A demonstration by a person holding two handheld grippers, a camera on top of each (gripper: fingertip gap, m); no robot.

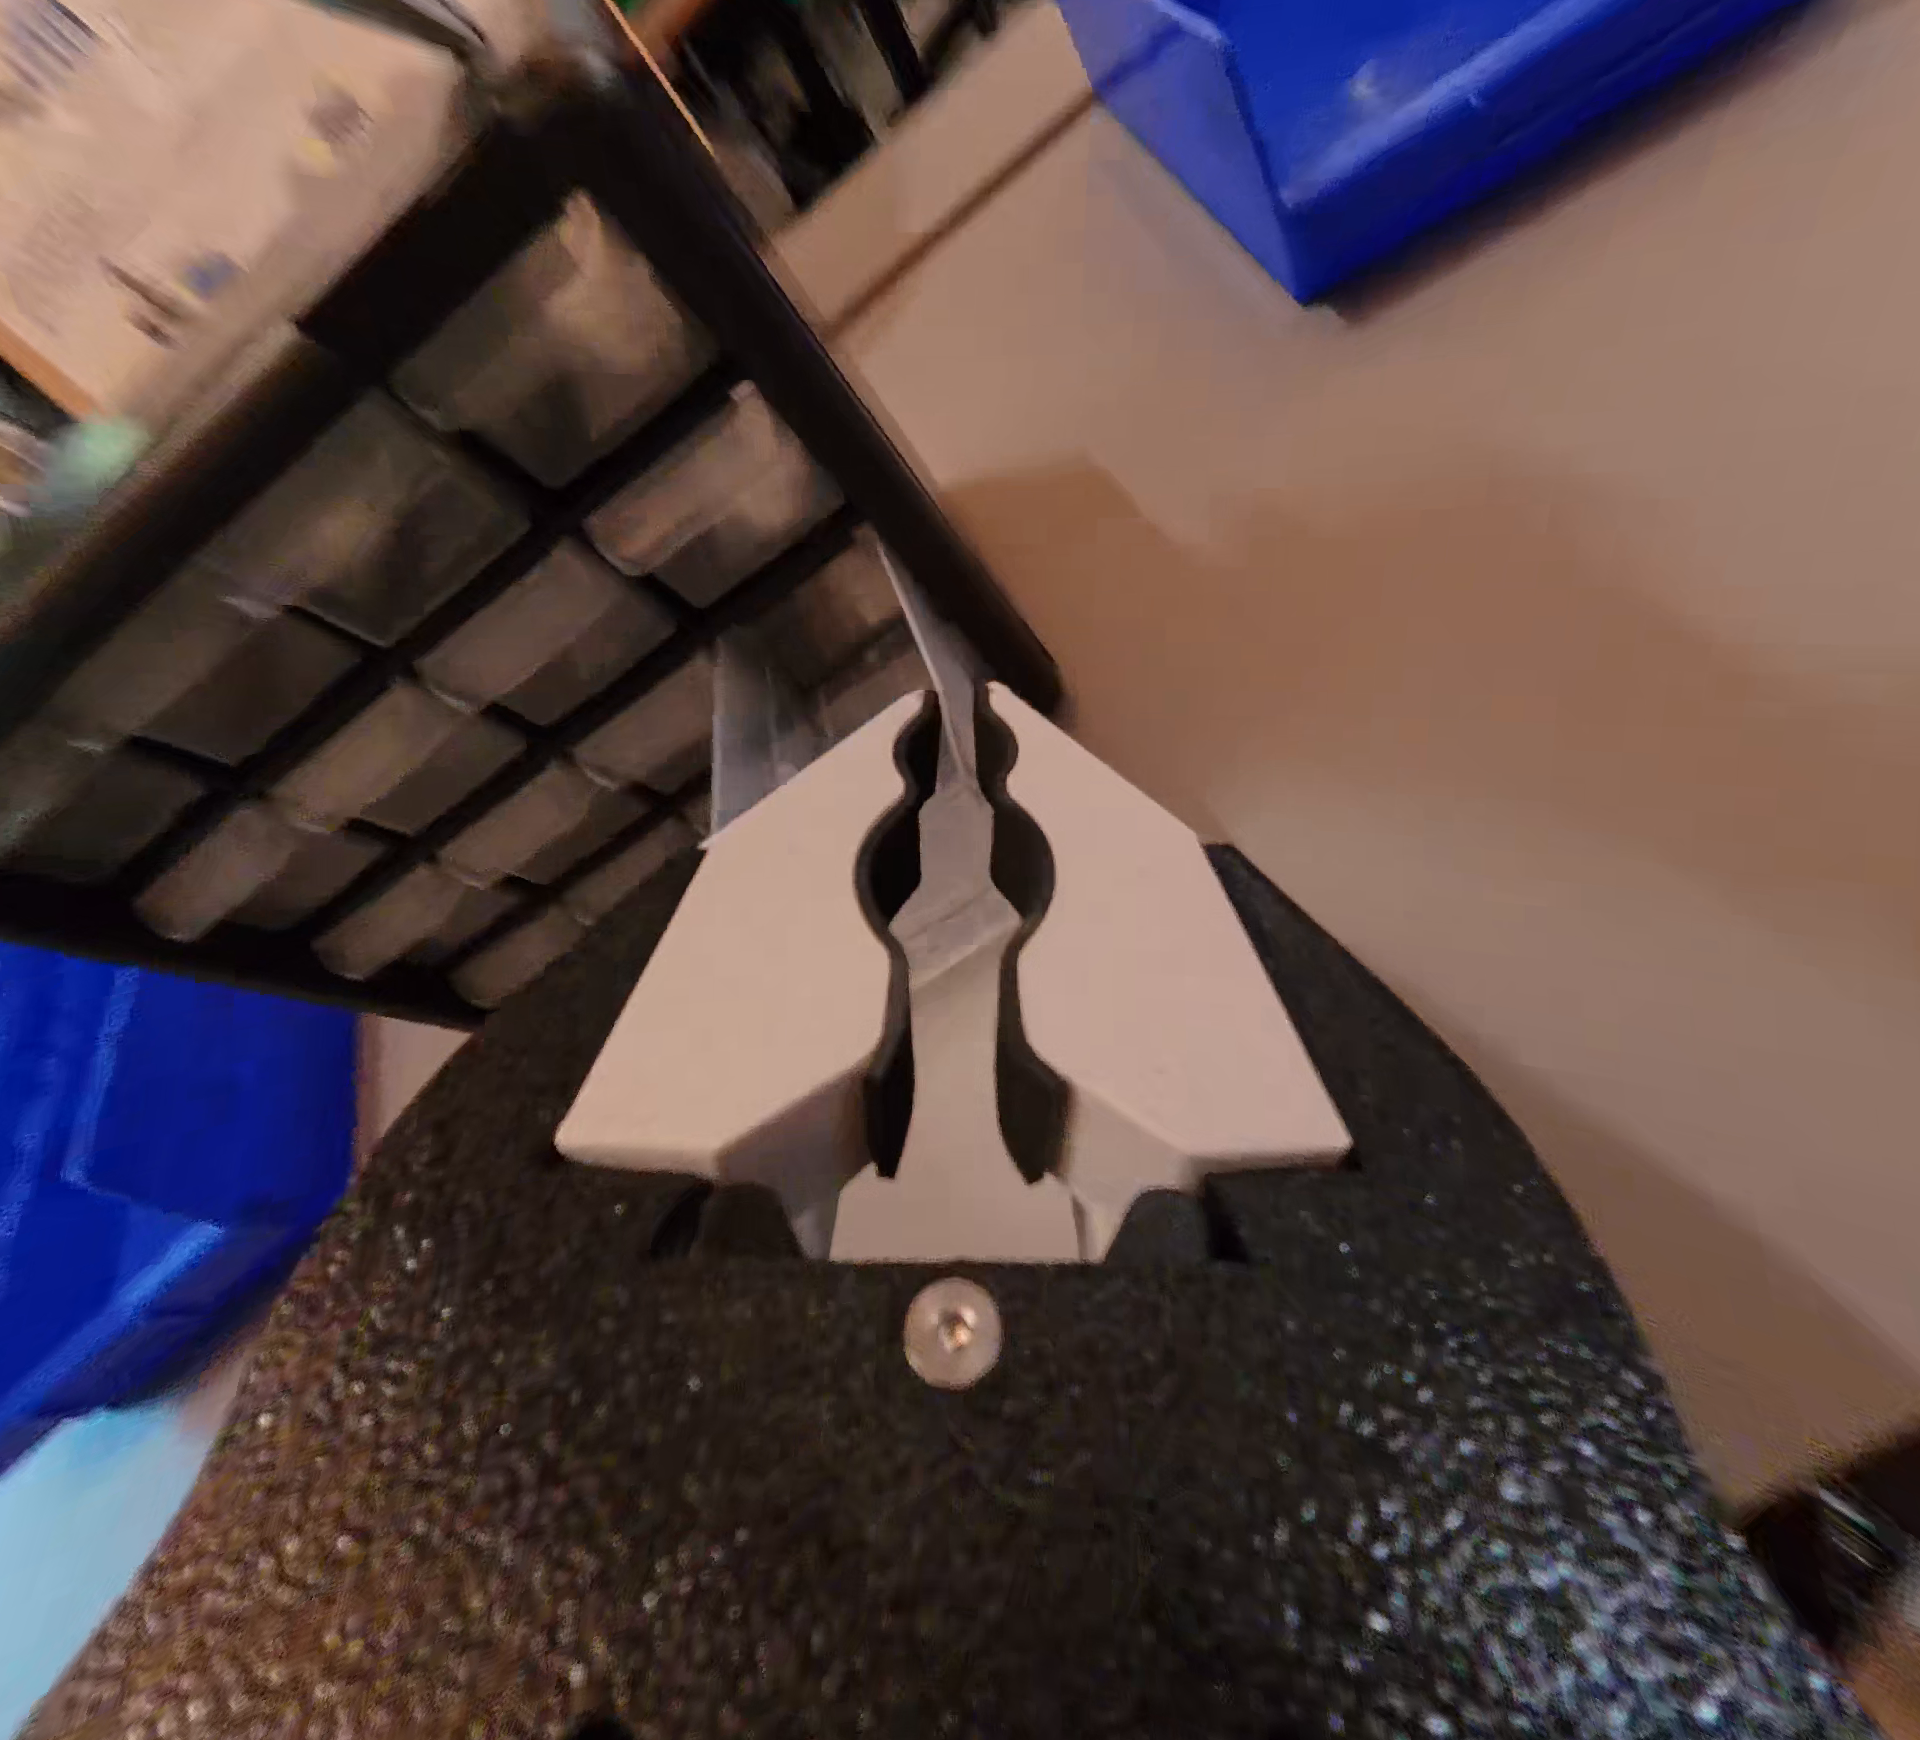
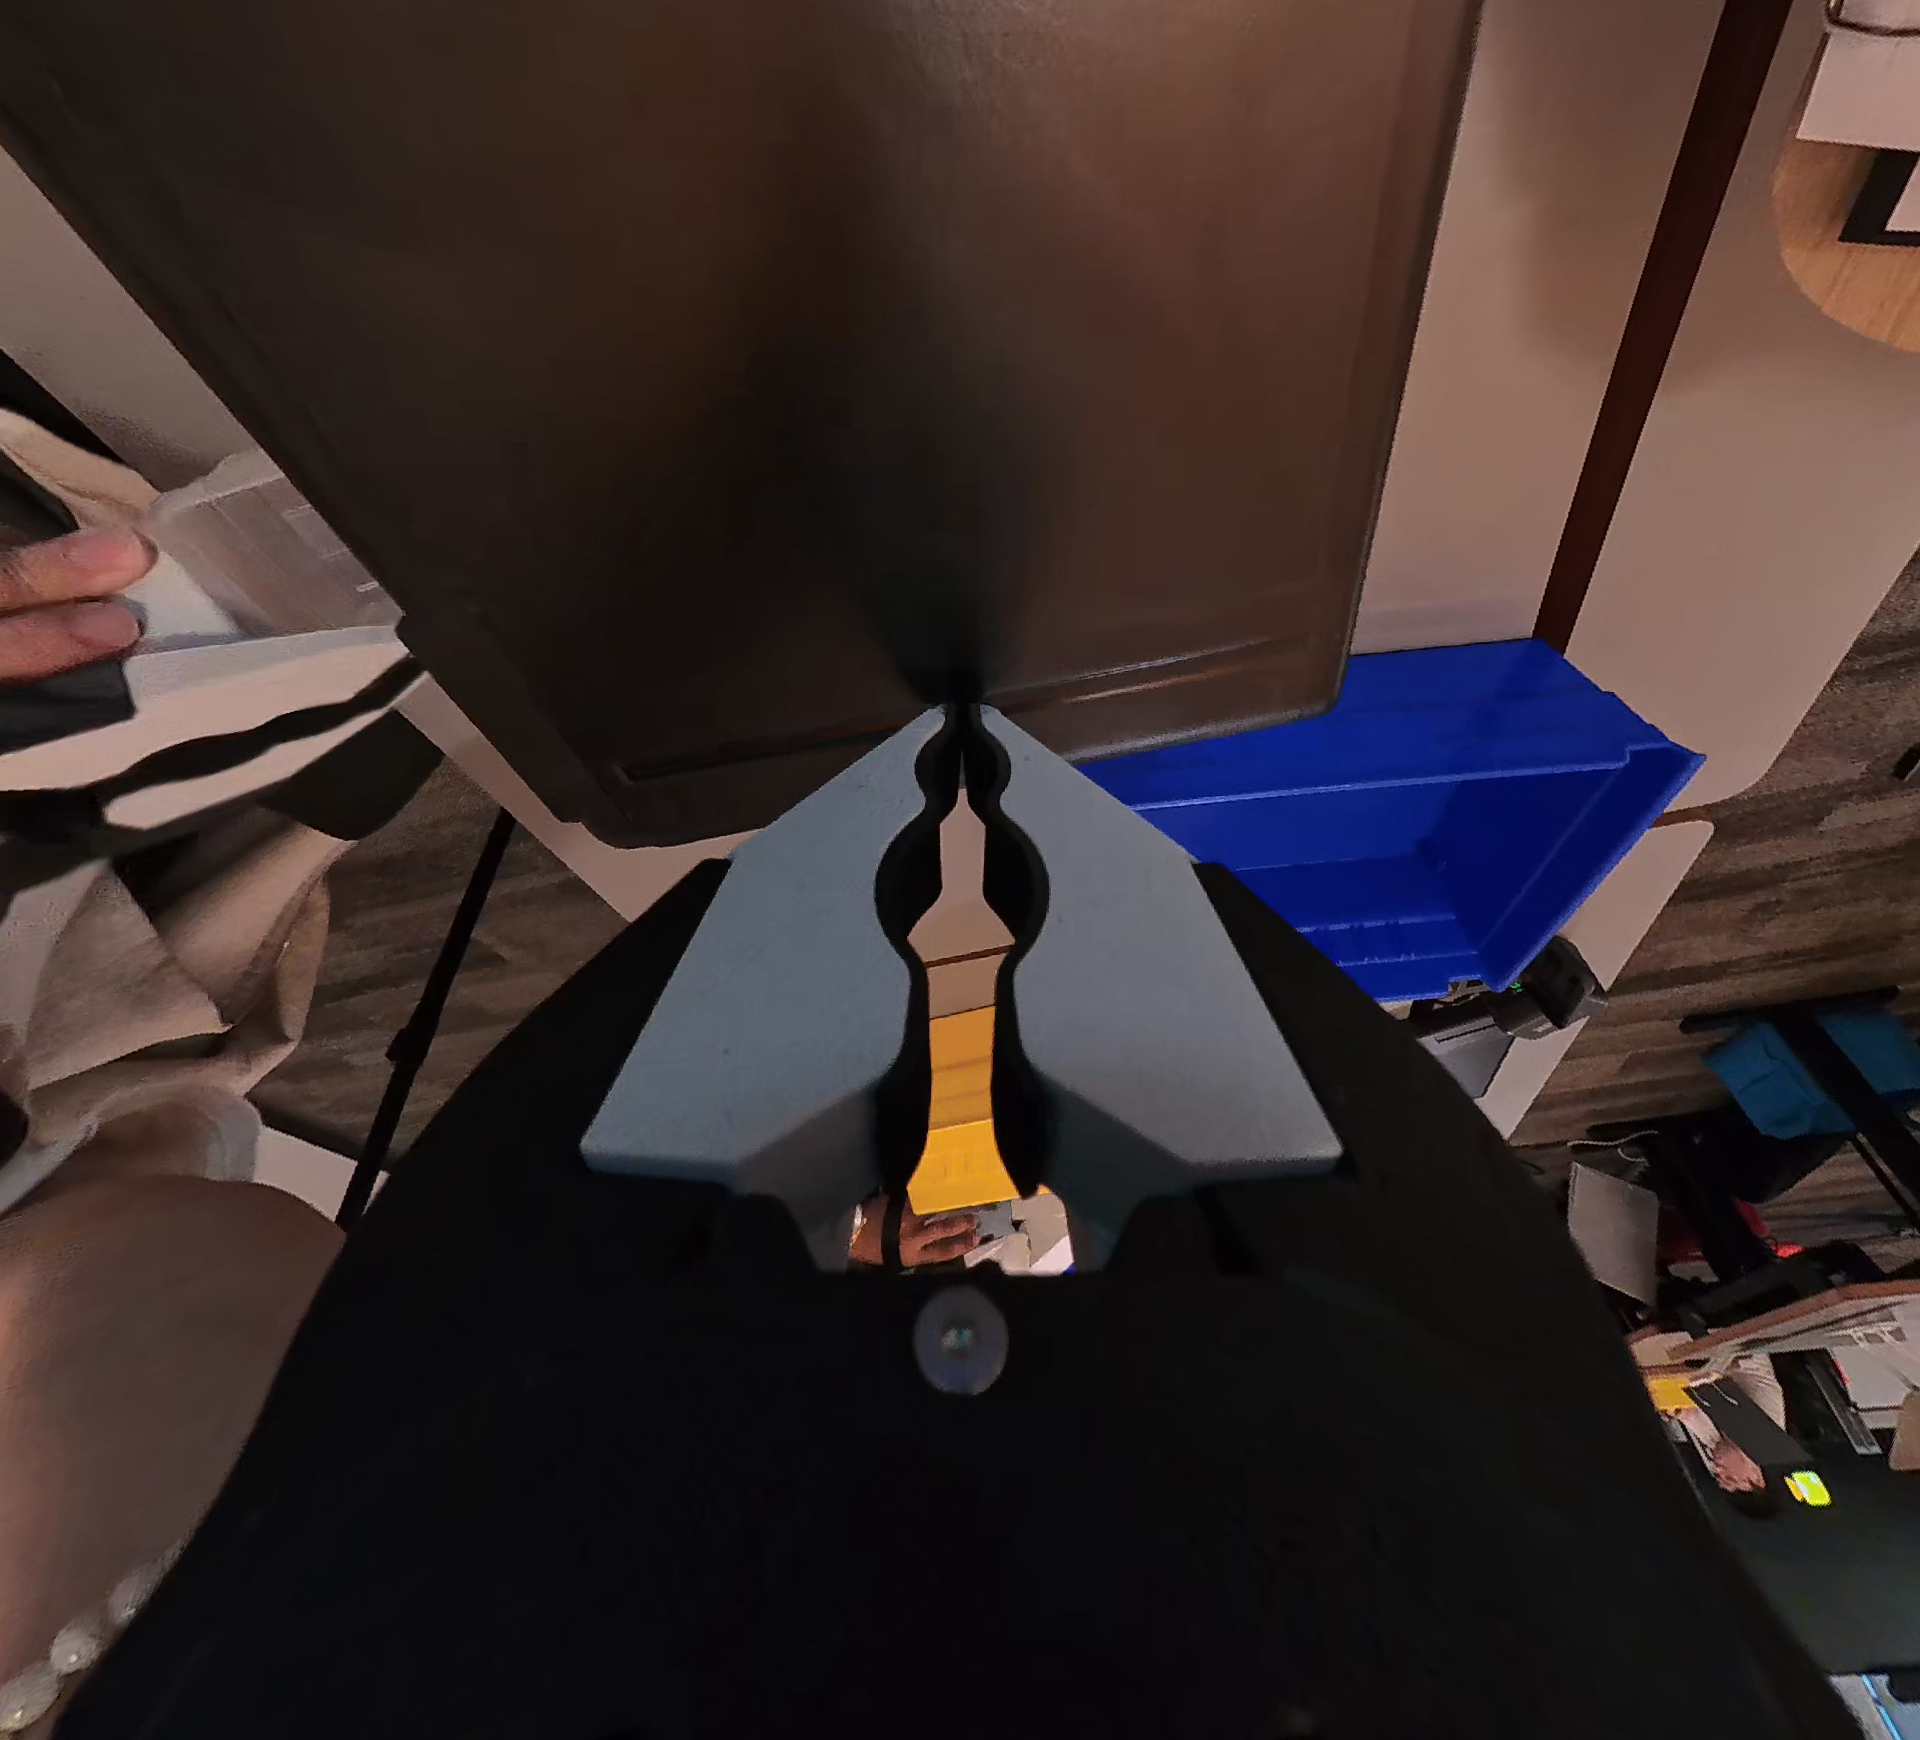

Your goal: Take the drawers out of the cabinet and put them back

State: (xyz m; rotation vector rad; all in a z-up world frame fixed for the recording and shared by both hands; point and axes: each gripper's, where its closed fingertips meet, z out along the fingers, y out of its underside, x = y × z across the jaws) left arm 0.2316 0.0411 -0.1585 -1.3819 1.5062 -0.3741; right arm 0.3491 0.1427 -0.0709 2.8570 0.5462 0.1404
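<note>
The black cabinet stands tilted in the left wrist view, with rows of small clear drawers in its face. My left gripper is shut on the side wall of one clear drawer that sticks partway out of the cabinet's lower right corner. In the right wrist view the cabinet's plain black panel fills the upper frame. My right gripper is shut, with its tips against the panel's lower edge. The same clear drawer shows at the left, beside a person's hand.
A blue bin sits on the beige table to the right of the cabinet and also shows in the right wrist view. A second blue bin lies at lower left. A cardboard box stands behind the cabinet.
</note>
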